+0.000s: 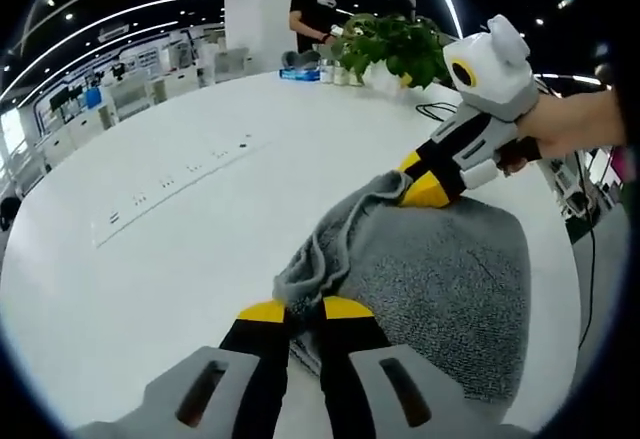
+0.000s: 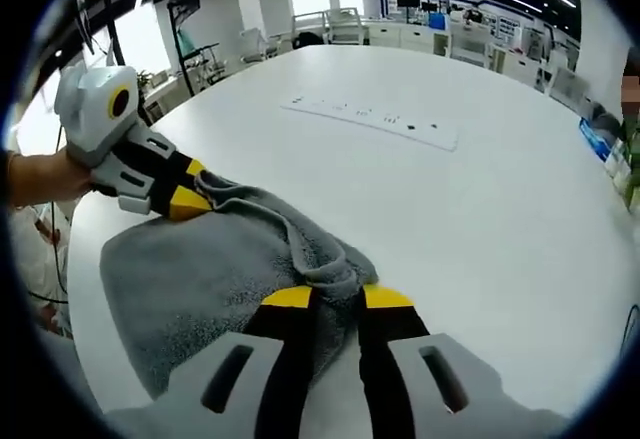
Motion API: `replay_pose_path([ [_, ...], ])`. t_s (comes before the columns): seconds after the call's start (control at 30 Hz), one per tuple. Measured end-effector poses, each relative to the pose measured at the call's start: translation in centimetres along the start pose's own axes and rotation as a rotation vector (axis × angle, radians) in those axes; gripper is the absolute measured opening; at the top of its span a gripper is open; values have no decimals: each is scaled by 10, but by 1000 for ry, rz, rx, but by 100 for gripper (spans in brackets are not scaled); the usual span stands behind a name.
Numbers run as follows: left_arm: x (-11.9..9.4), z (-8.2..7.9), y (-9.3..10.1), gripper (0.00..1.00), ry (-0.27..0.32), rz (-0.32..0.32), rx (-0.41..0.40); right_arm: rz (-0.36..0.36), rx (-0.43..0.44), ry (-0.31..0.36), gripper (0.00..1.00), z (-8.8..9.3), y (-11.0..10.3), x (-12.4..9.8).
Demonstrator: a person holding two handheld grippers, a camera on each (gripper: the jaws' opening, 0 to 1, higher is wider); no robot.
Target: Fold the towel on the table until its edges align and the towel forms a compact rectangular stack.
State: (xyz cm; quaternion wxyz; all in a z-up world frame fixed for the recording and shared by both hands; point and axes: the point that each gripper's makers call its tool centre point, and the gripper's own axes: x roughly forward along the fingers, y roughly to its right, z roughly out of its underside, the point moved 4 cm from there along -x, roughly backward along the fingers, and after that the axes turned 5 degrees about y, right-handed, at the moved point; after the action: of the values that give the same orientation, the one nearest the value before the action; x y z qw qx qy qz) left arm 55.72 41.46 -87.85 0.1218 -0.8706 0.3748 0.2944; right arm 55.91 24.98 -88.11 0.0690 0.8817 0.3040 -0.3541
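Left gripper (image 1: pixel 304 311): two black jaws with yellow tips, each rising from a grey moulded base with one slanted oblong slot. Right gripper (image 2: pixel 338 297): same build, black jaws, yellow tips, grey slotted bases. Seen from the other view, each gripper has a white-and-grey housing behind black-and-yellow jaws. A bare hand (image 1: pixel 560 124) grips the housing; no sleeve can be made out.

A large open-plan office or showroom hall: a broad white table (image 1: pixel 180 219) with flush power sockets (image 2: pixel 375 119), long ceiling light strips (image 1: pixel 120 9) at eleven o'clock in the left gripper view, rows of white desks and chairs (image 2: pixel 340 27) at twelve o'clock in the right gripper view, and a potted plant (image 1: pixel 395 49).
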Motion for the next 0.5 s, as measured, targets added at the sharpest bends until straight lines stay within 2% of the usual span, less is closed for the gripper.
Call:
replay_pose_path([
  [0.5, 2, -1, -2, 10, -3, 3, 6, 0, 30, 29, 14, 1, 2, -1],
])
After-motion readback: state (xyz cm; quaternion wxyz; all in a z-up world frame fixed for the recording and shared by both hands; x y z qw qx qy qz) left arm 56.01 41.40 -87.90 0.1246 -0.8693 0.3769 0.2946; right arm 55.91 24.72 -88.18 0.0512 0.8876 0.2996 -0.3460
